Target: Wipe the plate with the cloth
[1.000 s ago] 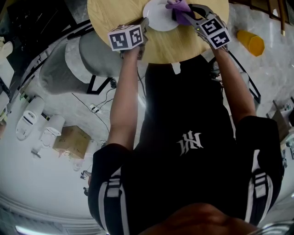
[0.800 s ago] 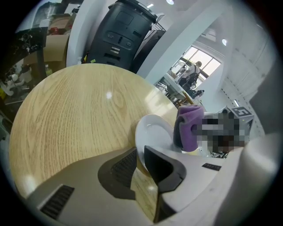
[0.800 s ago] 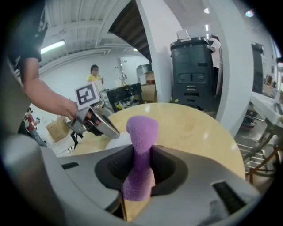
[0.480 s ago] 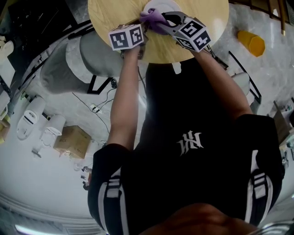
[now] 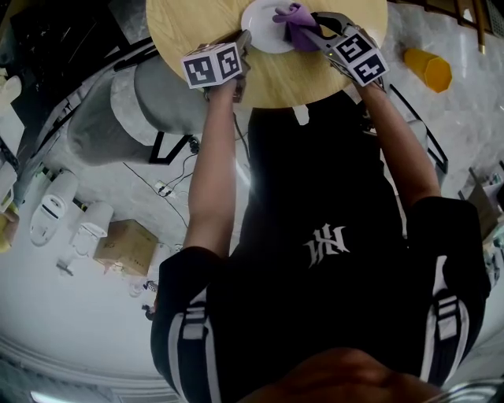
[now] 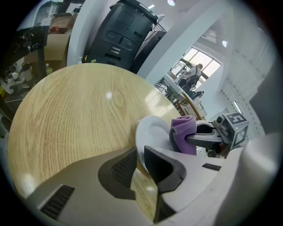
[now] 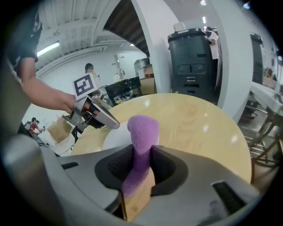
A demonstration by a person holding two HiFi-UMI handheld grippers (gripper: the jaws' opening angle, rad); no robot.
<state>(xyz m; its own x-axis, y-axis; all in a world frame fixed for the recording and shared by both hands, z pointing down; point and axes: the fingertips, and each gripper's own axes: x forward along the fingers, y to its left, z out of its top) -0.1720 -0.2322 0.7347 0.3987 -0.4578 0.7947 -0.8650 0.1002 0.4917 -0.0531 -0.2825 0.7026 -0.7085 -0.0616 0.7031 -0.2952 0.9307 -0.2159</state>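
Note:
A white plate point(image 5: 264, 31) lies on the round wooden table point(image 5: 197, 24). My left gripper point(image 5: 246, 41) is at the plate's near left edge, and in the left gripper view its jaws point(image 6: 140, 159) are shut on the plate's rim point(image 6: 152, 132). My right gripper point(image 5: 309, 30) is shut on a purple cloth point(image 5: 293, 17) that rests on the right half of the plate. In the right gripper view the cloth point(image 7: 142, 132) stands up from between the jaws, with the plate point(image 7: 116, 137) behind it and the left gripper point(image 7: 95, 112) beyond.
A grey padded seat point(image 5: 138, 98) stands left of the table, a yellow object point(image 5: 428, 69) lies on the floor at right, and a cardboard box point(image 5: 126, 242) sits lower left. A black bin point(image 6: 124, 31) and a white pillar stand beyond the table's far edge.
The right gripper swept the cloth left across the plate, then back to the plate's right side. The left gripper kept its place on the rim.

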